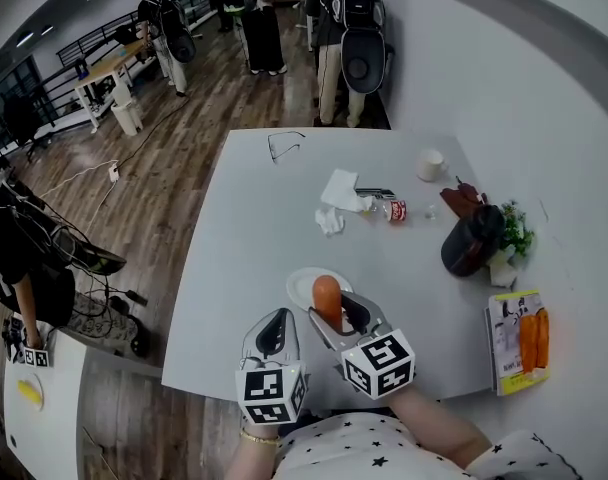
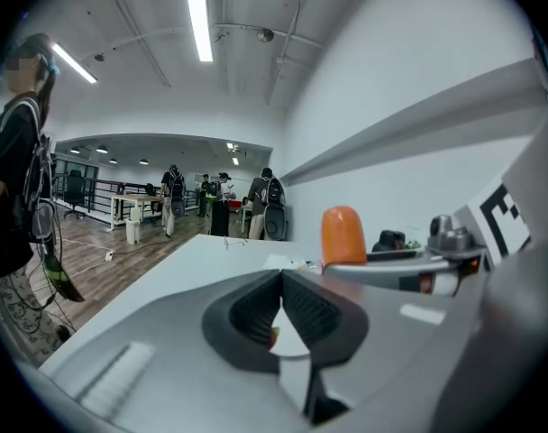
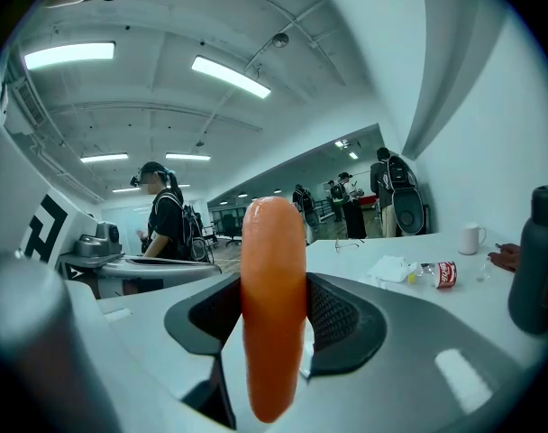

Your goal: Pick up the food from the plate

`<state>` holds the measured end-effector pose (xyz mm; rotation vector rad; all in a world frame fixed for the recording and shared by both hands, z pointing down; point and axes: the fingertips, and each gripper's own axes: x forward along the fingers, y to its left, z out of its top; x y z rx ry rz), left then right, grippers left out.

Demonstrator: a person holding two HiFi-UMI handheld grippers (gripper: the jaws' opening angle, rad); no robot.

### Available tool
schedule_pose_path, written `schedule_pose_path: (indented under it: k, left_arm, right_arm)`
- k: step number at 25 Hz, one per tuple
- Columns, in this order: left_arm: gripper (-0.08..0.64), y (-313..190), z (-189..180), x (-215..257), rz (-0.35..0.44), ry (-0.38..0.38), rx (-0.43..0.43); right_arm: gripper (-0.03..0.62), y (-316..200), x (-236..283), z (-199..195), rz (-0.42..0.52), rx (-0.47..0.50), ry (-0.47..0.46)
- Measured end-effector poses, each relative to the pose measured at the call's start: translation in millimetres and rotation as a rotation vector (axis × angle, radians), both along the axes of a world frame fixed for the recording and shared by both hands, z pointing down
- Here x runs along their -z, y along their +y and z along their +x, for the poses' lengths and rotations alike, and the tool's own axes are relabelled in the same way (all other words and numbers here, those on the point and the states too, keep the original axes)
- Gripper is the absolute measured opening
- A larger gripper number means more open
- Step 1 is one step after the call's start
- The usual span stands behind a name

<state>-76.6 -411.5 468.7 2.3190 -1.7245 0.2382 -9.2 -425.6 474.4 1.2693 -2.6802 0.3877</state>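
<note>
Orange food (image 3: 274, 314) upright between right fingers (image 3: 344, 318)

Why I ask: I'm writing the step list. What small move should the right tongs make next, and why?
Probably raise the right tongs straight up, clear of the white plate. They grip the orange food upright between them, and in the head view it overlaps the plate. The left tongs are shut, empty, and beside them.

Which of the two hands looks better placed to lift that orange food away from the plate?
Right: the right gripper clamps the orange food at the plate; the left gripper is shut and empty.
</note>
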Motion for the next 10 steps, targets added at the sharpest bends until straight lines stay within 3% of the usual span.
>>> schedule_pose_path:
  k: [10]
  left_arm:
    - [0.008,0.8,-0.6,1.6,0.005,-0.007,0.001]
  right_arm:
    - [0.218,3.2,2.6,-2.7,0.011,0.012,0.008]
